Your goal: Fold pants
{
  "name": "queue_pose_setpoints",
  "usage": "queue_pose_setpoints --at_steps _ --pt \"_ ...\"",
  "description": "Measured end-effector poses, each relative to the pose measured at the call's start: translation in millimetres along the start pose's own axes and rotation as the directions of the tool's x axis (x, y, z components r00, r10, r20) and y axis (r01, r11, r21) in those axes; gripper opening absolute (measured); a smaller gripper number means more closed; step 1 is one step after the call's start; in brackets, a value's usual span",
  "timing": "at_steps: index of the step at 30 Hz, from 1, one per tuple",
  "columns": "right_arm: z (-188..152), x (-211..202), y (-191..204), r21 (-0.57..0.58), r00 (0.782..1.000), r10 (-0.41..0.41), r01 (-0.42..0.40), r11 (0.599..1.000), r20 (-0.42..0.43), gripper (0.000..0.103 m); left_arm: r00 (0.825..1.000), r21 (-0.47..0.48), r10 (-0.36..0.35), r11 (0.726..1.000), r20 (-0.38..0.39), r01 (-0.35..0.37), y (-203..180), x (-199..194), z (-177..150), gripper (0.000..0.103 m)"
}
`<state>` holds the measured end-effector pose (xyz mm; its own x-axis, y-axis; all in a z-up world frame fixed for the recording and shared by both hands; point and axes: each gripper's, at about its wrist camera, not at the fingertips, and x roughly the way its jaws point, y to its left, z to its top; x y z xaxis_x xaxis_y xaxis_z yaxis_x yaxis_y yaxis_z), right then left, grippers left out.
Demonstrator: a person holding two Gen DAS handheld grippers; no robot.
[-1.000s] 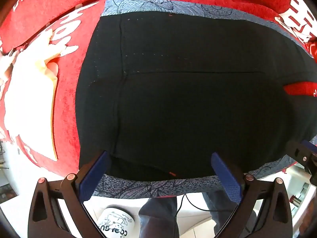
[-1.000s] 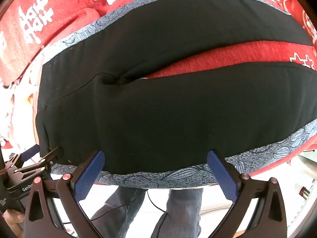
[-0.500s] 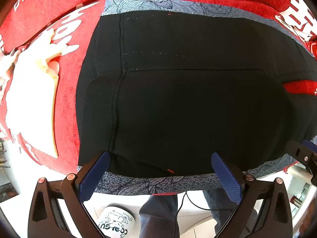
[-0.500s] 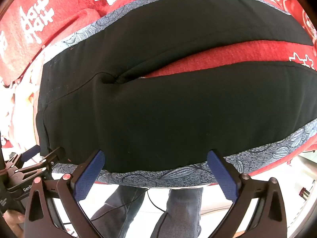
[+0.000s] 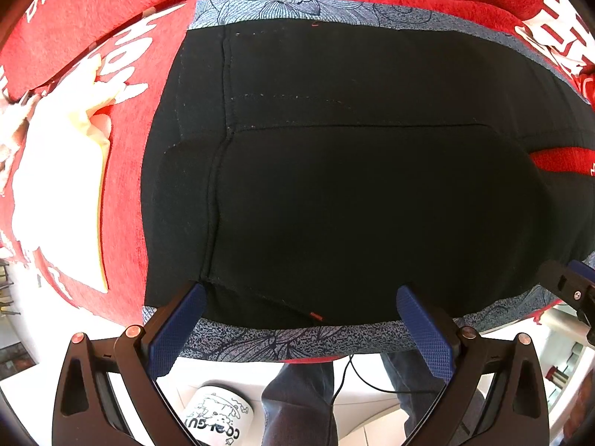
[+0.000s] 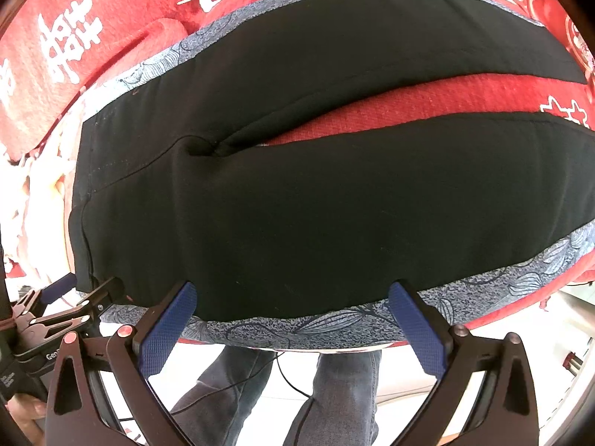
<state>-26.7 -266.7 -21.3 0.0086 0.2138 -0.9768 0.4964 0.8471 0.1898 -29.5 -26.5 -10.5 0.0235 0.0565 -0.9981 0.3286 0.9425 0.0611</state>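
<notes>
The soft, floppy black pants (image 5: 353, 193) with grey floral side trim are probably best pinched at the near hem edge, since both the left gripper (image 5: 299, 329) and right gripper (image 6: 290, 321) are spread wide, empty.

Black pants (image 5: 353, 186) lie flat on a red cloth (image 5: 122, 215); the left hand-held gripper (image 5: 299, 310) hovers wide apart at their near edge

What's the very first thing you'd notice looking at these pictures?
The big black pants fill the middle, spread flat with both legs apart, on a bright red cloth with white writing. At the near edge, the left gripper and right gripper gape wide open, blue pads showing.
</notes>
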Motion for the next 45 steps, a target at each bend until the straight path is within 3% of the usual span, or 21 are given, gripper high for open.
queue_pose_setpoints --at_steps 14,28,39,45 --pt "2 -3 -7 -0.007 1.000 0.029 -0.029 1.000 0.009 0.103 1.000 0.000 0.027 1.000 0.010 -0.027 -11 -1 0 0.103" --pt "10 -9 -36 -0.035 0.991 0.133 -0.132 0.991 0.018 0.103 0.997 -0.047 0.060 0.997 0.040 -0.058 -38 -11 -10 0.103" --pt "12 -12 -60 -0.011 0.970 0.240 -0.240 0.971 0.030 0.103 0.998 -0.058 0.049 0.997 0.041 -0.046 -40 -12 -23 0.103" --pt "-2 -10 -47 -0.044 0.948 0.312 -0.310 0.950 0.055 0.103 0.999 -0.039 -0.004 0.999 0.043 0.006 -23 -2 -31 0.103"
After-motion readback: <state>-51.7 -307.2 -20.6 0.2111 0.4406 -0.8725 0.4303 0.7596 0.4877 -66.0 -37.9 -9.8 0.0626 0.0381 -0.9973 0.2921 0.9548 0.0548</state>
